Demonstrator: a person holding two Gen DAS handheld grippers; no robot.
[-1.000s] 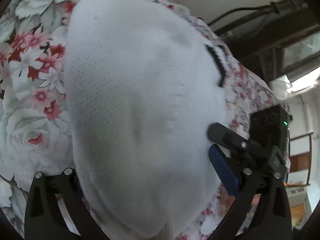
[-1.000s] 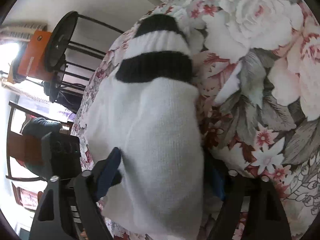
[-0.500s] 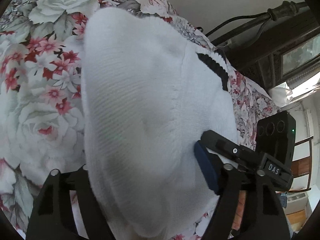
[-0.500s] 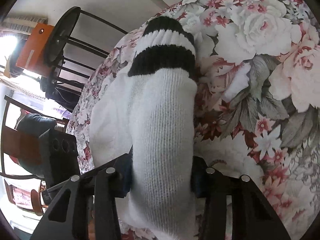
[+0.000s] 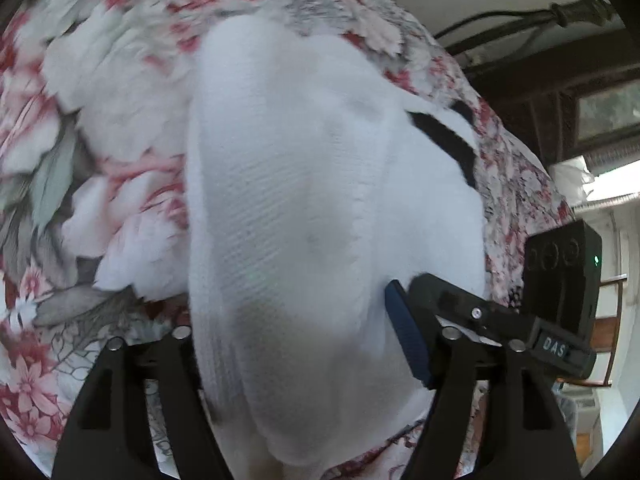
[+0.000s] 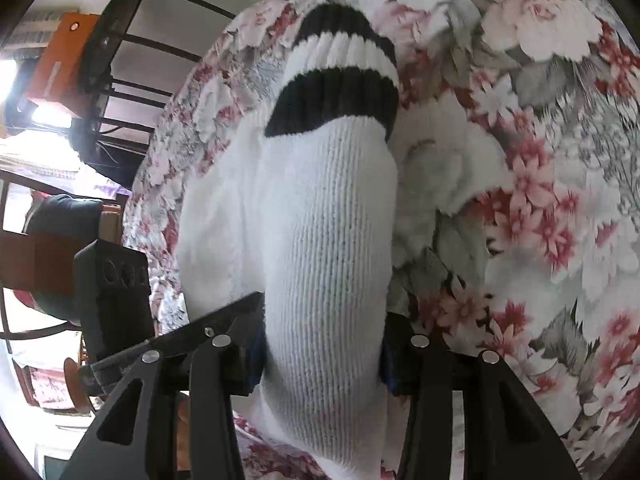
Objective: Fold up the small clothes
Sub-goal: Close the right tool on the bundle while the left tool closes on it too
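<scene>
A white ribbed sock (image 6: 324,216) with two black bands at its cuff (image 6: 336,96) lies stretched over the floral bedsheet (image 6: 540,160). My right gripper (image 6: 320,344) pinches the sock's leg part between its blue pads, the jaws easing slightly wider. In the left wrist view the sock's broad white foot part (image 5: 288,200) fills the span of my left gripper (image 5: 292,320). Its right blue pad (image 5: 406,336) presses the sock's edge, the other pad is hidden under cloth, and these jaws too are opening a little. The two grippers sit side by side, each visible in the other's view.
The floral sheet (image 5: 100,160) spreads to the left and far side. A black metal rack (image 6: 108,40) with an orange box (image 6: 52,64) stands beyond the bed's edge. Dark wooden furniture (image 5: 560,80) and a cable are at the back right.
Both grippers narrowed onto the sock, then pulled back and slightly up with it. More of the sheet now shows around the sock, and the cuff lies farther from both cameras.
</scene>
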